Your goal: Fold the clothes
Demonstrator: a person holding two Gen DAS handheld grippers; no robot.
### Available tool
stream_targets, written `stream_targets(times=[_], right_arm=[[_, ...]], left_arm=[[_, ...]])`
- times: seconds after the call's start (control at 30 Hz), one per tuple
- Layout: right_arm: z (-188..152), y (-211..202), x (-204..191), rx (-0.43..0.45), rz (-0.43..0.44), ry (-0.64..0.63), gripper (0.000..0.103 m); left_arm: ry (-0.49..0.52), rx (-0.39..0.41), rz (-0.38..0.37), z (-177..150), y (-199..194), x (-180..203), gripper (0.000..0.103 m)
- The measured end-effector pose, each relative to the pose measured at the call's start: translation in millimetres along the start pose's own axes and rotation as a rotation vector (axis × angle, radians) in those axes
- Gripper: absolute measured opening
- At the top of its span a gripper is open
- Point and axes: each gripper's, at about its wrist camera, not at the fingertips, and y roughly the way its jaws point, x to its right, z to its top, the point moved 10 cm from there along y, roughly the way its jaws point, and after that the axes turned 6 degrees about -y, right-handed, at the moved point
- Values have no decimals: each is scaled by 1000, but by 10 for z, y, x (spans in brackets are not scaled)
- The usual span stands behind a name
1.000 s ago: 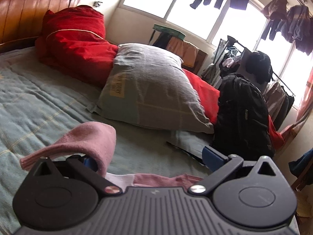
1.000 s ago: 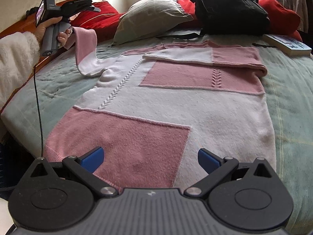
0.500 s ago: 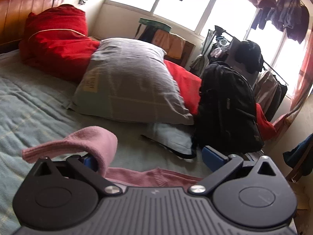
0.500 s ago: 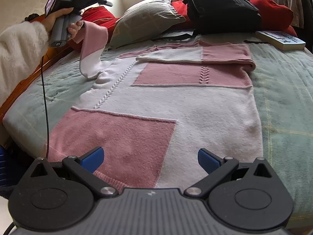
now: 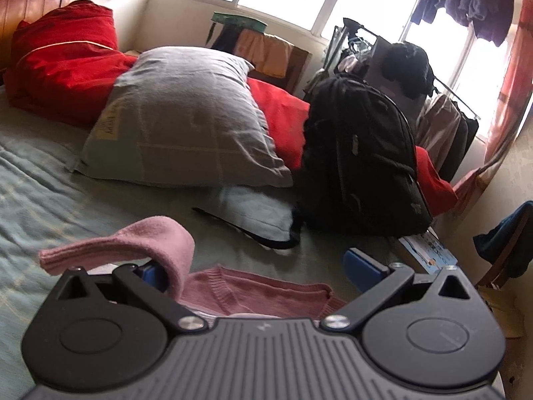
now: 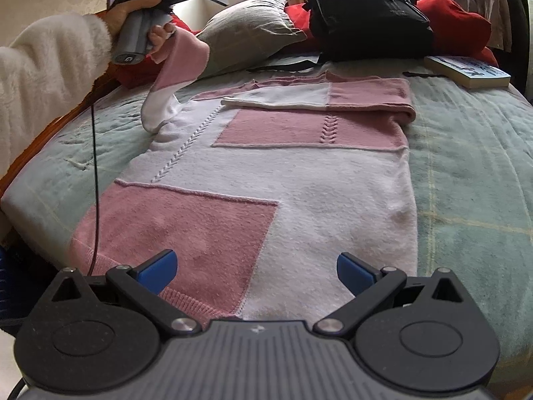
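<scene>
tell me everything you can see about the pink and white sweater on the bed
The sweater is a soft-looking knit in white with large pink blocks, raised stitch lines and a ribbed hem. It lies flat along the green bedspread, hem nearest the right tool, whose open fingers hover above it. One sleeve is already folded across the chest. The other sleeve is lifted off the bed, its pink cuff draped over one finger of the left tool, whose fingers stand wide apart.
</scene>
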Motion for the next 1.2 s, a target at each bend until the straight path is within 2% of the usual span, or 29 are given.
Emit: stream_targets(times=[0.23, 0.47, 0.6, 1.07, 1.2], right_arm=[[-55, -13, 131, 6, 8, 32, 103], [-122, -4, 259, 5, 4, 64, 103], [-152, 9, 318, 2, 2, 79, 103], [-176, 100, 419, -18, 0, 100, 103], [-195, 135, 413, -28, -2, 100, 103]], left_arm=[[35, -31, -6, -157, 165, 321, 102], [55, -68, 4, -329, 336, 468, 102], [74, -83, 14, -419, 423, 501, 102], [36, -42, 3, -431, 633, 535, 102], [42, -105, -11, -722, 793, 516, 102]])
